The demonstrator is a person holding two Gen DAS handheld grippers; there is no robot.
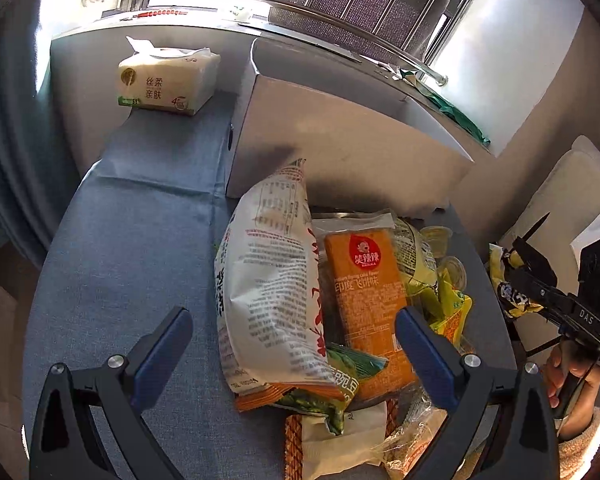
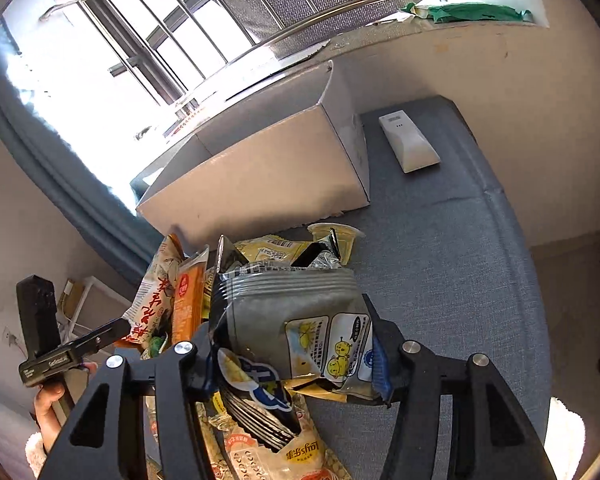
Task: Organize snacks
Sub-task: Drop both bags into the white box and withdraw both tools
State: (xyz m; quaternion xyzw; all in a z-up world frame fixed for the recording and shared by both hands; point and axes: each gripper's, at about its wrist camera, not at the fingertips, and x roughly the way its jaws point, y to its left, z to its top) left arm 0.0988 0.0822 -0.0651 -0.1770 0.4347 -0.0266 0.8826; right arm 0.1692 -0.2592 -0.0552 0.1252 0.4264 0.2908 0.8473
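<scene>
A heap of snack packets lies on the blue-grey cloth in front of a white cardboard box (image 1: 340,136) (image 2: 268,168). My left gripper (image 1: 292,352) is open and hovers low over the heap. A large white bag (image 1: 268,280) and an orange packet (image 1: 364,292) lie between its blue pads, untouched. My right gripper (image 2: 296,352) is shut on a grey packet with yellow cartoon chicks (image 2: 300,312), lifted just above the heap. In the left wrist view this right gripper (image 1: 528,268) appears at the far right, holding the yellow-and-black packet (image 1: 512,292).
A tissue pack (image 1: 164,80) sits at the back left of the table. A white remote-like device (image 2: 408,144) lies right of the box. Small jelly cups (image 2: 334,236) sit at the heap's far edge. A windowsill with a metal rail runs behind the box.
</scene>
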